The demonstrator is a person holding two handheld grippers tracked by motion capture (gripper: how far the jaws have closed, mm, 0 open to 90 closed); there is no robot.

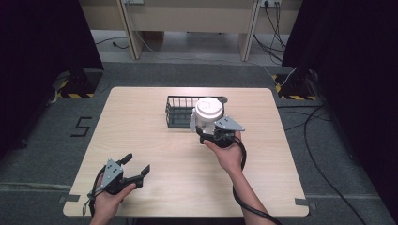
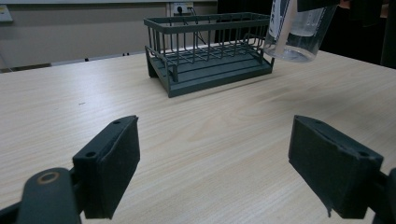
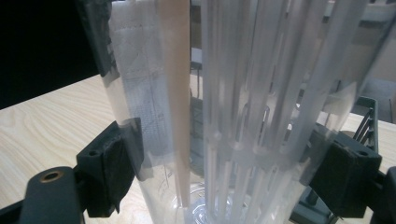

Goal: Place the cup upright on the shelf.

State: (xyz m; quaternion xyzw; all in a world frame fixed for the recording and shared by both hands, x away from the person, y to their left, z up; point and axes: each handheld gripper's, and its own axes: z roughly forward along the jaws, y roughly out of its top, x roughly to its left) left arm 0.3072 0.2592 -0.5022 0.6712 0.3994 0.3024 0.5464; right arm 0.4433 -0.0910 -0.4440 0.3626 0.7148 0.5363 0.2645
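High view, right gripper (image 1: 206, 132): fingers clamp a clear cup (image 1: 207, 114) with a white lid, held above the table (image 1: 155, 140) at the near right end of the rack (image 1: 180, 111).
High view, left gripper (image 1: 135, 167): fingers spread, holding nothing, near the table's front left.
Left gripper view: fingers (image 2: 112, 163) wide apart over bare wood; rack (image 2: 210, 51) ahead, cup (image 2: 299, 32) lifted clear at its right end.
Right gripper view: fingers (image 3: 112, 168) press both sides of the cup (image 3: 233, 116); rack (image 3: 369, 121) behind.

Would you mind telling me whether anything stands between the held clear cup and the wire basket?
Nothing visible does. The right gripper holds the clear cup at the wire basket's near right corner, and its tray looks bare.
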